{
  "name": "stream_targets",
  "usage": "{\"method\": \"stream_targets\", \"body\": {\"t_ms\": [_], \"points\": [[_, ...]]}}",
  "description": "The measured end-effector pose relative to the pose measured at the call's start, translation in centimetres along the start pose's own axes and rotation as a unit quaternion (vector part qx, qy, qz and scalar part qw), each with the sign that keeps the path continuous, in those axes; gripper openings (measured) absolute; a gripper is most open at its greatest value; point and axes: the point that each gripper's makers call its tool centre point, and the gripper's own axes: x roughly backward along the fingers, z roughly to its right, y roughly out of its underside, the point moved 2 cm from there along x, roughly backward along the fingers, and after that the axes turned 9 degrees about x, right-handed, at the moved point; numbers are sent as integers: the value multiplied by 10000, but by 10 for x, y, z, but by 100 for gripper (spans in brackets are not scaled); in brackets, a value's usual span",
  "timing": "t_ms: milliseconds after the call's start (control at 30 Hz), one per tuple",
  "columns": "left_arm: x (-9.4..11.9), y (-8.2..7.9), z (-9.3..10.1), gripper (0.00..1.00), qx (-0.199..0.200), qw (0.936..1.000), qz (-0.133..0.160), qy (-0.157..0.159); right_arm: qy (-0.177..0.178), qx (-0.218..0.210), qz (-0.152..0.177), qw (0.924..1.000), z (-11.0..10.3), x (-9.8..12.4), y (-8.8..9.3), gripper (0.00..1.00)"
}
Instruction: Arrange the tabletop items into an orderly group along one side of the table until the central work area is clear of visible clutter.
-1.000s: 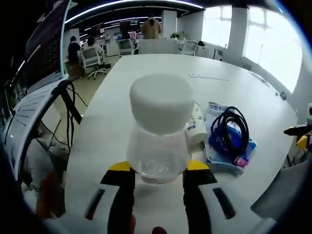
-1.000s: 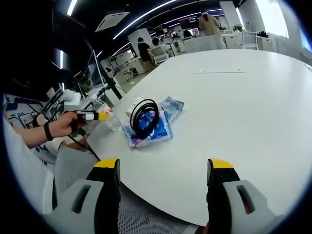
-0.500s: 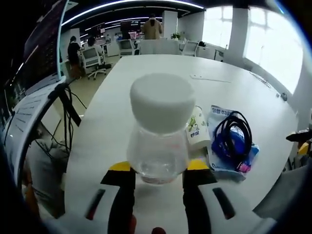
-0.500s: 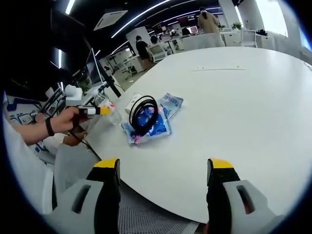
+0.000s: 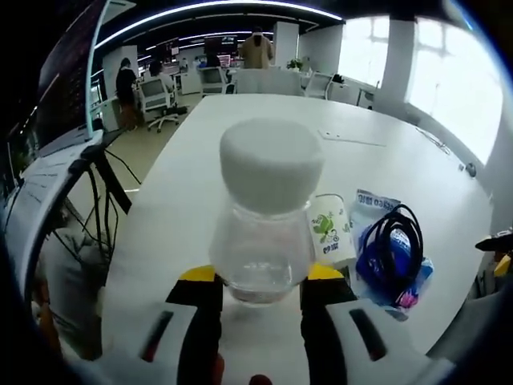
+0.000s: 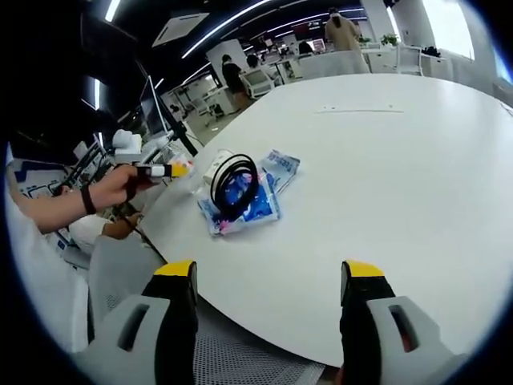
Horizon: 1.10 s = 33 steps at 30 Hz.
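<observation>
A: On the left, the left tool is clamped on the clear bottle, its jaws pressing the base from both sides. The white cap stands above the grip, so the bottle is upright but top-heavy in the hold.

B: Is it on the table or in the air?

A: I cannot tell whether its base touches. It sits near the table's edge, just beside the small white box with the green print.

B: Then the sensible thing, I think, is to keep the bottle upright, lower it until the base rests flat, and only then let the jaws part. Grip that low and a tilt could tip it.

A: Agreed. Right of the box lie the blue packets with the coiled black cable on top. In the right gripper view that cluster lies along one side of the table, with the middle bare.

B: So set the bottle close to the box without knocking it, to keep the group tight.

A: Yes. The risk, as I judge it, is the cap or the tool brushing the box on the way down.

B: And the right tool?

A: Jaws wide apart, holding nothing, hanging off the table's near edge, well apart from the cluster. It could steady the box if needed.
</observation>
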Motion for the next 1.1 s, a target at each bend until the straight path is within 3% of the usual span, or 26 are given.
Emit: {"method": "stream_targets", "body": {"t_ms": [633,1100], "points": [[-27,-25,2,37,161,9998,40,-54,6,-91,-79,9999,1,-4,5,73],[-32,-28,4,37,420,9989,61,-180,13,-117,-50,9999,3,-3,4,73]]}}
